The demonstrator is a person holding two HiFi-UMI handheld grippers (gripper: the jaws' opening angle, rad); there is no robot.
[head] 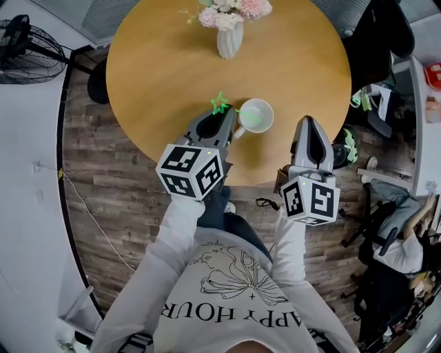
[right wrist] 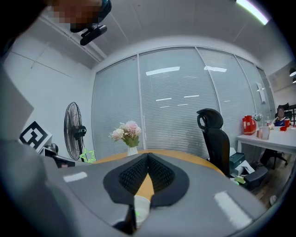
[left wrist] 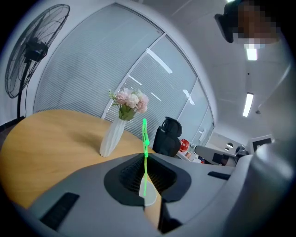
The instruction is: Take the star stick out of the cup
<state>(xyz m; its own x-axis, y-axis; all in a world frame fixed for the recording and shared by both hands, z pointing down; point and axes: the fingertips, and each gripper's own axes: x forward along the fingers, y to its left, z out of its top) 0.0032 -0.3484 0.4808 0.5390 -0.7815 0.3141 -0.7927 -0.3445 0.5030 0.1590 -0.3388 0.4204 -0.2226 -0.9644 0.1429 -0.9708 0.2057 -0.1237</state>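
Table (head: pixel 172 62) cup (head: pixel 256 115) shows overhead; up close, left gripper (left wrist: pixel 144 155) pinches star stick (left wrist: pixel 145 138)

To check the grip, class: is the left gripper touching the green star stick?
Touching. In the left gripper view, the left gripper pinches the stick between closed jaws.

A white ribbed vase (head: pixel 229 41) of pink flowers (head: pixel 231 10) stands on a round wooden table (head: pixel 158 76), straight ahead of the left claw (head: pixel 222 117) and well beyond its tips. A black pedestal fan (head: pixel 19 41) stands off the table, far to that claw's left. A black office chair (right wrist: pixel 213 134) sits past the table's rim, ahead and right of the right claw (head: pixel 308 125).
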